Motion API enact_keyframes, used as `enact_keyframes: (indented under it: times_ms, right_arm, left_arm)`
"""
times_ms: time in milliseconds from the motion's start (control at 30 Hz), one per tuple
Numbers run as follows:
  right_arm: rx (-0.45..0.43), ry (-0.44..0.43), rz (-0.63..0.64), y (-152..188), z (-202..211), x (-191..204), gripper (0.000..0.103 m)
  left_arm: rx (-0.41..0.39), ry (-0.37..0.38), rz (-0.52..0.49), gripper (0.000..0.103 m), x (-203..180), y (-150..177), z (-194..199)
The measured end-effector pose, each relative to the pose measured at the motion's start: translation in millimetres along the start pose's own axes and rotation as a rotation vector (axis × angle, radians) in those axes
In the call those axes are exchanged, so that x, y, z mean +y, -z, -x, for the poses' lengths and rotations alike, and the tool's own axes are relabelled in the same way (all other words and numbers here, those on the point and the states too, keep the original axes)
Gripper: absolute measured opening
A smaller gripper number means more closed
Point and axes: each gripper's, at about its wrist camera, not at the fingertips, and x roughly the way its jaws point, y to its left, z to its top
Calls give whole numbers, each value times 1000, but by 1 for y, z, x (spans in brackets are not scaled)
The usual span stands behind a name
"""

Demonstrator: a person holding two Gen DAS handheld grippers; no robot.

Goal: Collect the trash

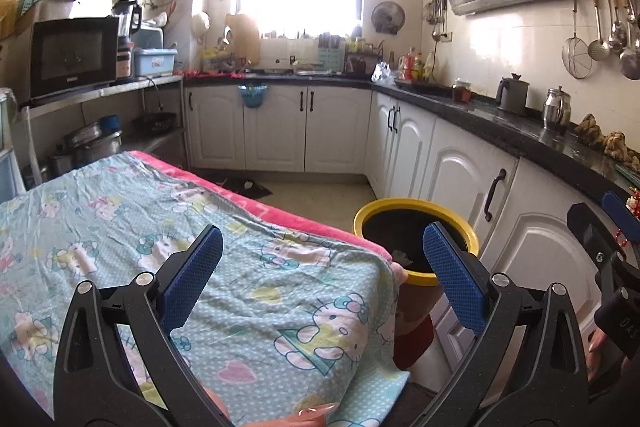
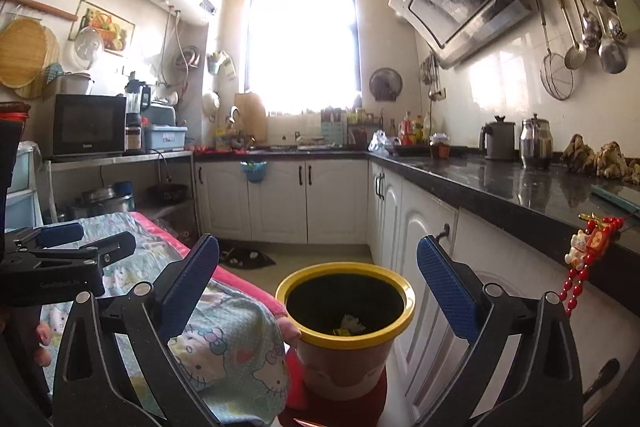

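**Both claws spread wide and empty by the yellow-rimmed bin**

The left gripper (image 1: 322, 275) has its blue-padded fingers (image 1: 192, 277) spread wide with nothing between them. Under and ahead of it lies a table draped in a teal cartoon-cat cloth (image 1: 168, 247) with a pink edge. Beyond its right finger, just past the table's corner, stands the trash bin (image 1: 374, 211), yellow-rimmed with a dark liner; a pale scrap shows inside near the finger. At the far right of this view the other gripper's black frame comes into sight.

The right gripper (image 2: 318, 291) is likewise spread wide and holds nothing. The trash bin (image 2: 348, 339) sits directly between and below its fingers, touching the cloth-covered table corner to the left. Down in the bin lie bits of trash (image 2: 350, 325), pale and yellowish. To the left of this claw the left gripper's frame juts in over the cloth. To the right run white cabinets (image 2: 424, 227) under a dark countertop (image 2: 520, 187). Far ahead, a bright window (image 2: 302, 47).
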Motion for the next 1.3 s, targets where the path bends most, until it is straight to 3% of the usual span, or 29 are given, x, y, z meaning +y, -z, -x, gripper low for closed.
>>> enact_keyframes:
  times_ms: [233,1300]
  right_arm:
    - [-1,7,11,5,0,3,97]
    - [30,1,18,12,-4,12,97]
  left_arm:
    - [-36,6,8,92,1,3,4]
    - [-53,-4,4,92,0,7,6]
